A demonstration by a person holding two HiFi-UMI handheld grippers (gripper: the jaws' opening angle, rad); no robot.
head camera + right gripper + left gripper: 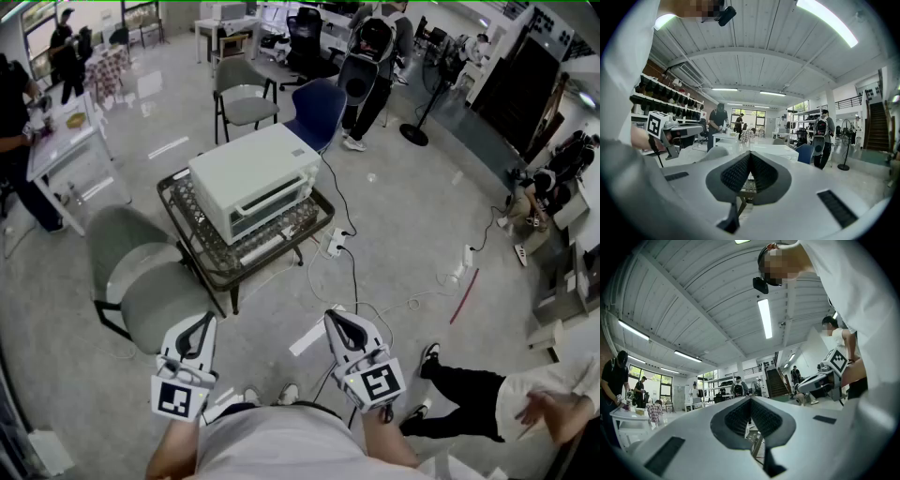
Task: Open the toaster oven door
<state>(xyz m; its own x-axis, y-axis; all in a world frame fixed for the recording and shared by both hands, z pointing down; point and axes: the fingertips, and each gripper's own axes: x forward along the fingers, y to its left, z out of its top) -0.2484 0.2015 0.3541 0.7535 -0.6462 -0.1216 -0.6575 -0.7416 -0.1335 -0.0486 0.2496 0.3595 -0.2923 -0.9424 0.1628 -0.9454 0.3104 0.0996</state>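
Where latticed table [190,240] spreads, boxy toaster oven [251,172] sits.

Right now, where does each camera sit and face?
Head view: on the person's head, steeply down at toaster oven and table; left tongs and right tongs below.
Left gripper view: on left tongs, looking across the room; shut jaws, right tongs alongside.
Right gripper view: on right tongs, toward the toaster oven; shut jaws, left tongs alongside.
Shared: toaster oven, in head and right gripper views.

A pale concrete floor [412,234] holds a grey chair [141,281], a blue chair [317,105] and a white tabletop [66,141]. Long strip lights [765,317] run along the ribbed ceiling [693,296]; windows [746,116] glow at the far wall.
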